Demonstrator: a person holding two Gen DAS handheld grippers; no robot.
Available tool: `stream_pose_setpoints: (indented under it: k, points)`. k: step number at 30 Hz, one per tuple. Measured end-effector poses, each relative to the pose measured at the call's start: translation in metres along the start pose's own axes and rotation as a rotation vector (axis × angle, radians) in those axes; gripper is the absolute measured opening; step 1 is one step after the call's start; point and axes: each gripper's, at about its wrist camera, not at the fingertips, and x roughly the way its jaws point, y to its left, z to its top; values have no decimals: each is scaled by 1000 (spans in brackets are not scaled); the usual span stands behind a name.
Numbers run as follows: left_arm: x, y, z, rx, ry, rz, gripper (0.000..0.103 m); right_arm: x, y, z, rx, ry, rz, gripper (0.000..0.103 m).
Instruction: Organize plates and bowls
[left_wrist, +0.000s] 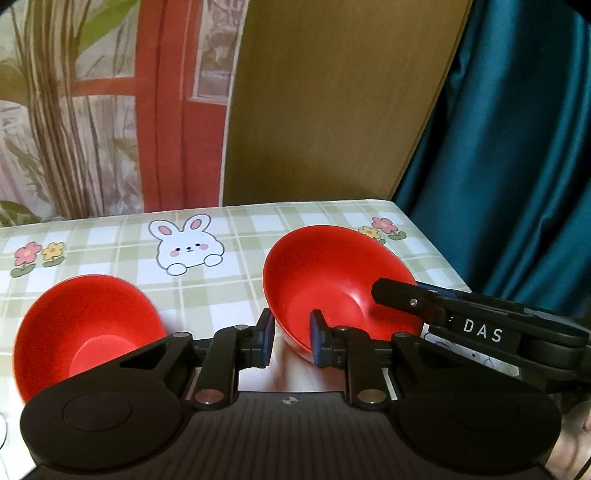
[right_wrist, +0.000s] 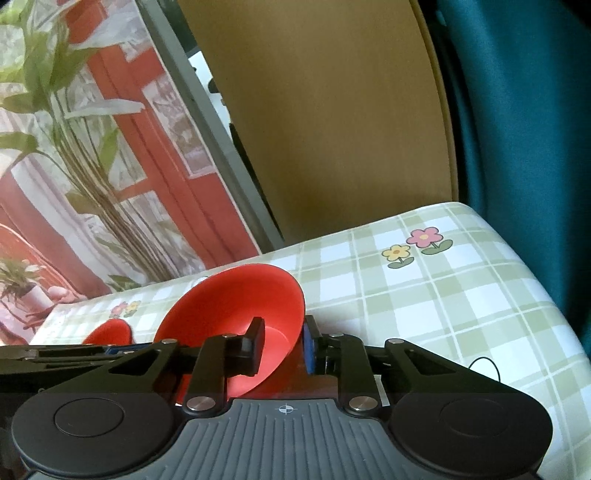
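Two red bowls are over the checked tablecloth. One red bowl (left_wrist: 332, 280) is tilted and raised; both grippers pinch its rim. My left gripper (left_wrist: 291, 339) has one finger outside the near rim and one inside. My right gripper (right_wrist: 282, 341) grips the bowl's (right_wrist: 236, 306) right rim, its left finger inside the bowl, and shows in the left wrist view (left_wrist: 406, 299) with "DAS" on it. The second red bowl (left_wrist: 85, 332) sits on the table at the left, also small in the right wrist view (right_wrist: 109, 330).
The table (left_wrist: 110, 236) has a green-checked cloth with bunny and flower prints. A wooden board (left_wrist: 332, 110) and a printed curtain stand behind it; a teal curtain (left_wrist: 517, 147) hangs at the right. The table's right edge is close to the held bowl. A thin black cable (right_wrist: 484, 363) lies on the cloth.
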Motion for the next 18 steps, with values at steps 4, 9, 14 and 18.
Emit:
stream_pose_setpoints:
  k: [4, 9, 14, 18]
  points:
    - [-16, 3, -3, -18, -4, 10, 22, -10, 13, -1, -8, -2, 6, 20]
    - [-39, 10, -4, -42, -15, 21, 22, -22, 32, -2, -15, -6, 22, 20]
    - [-60, 14, -4, -33, -37, 41, 22, -32, 53, -3, -33, -10, 30, 20]
    - [-73, 19, -7, -39, -54, 52, 22, -36, 70, -3, -55, -6, 37, 20]
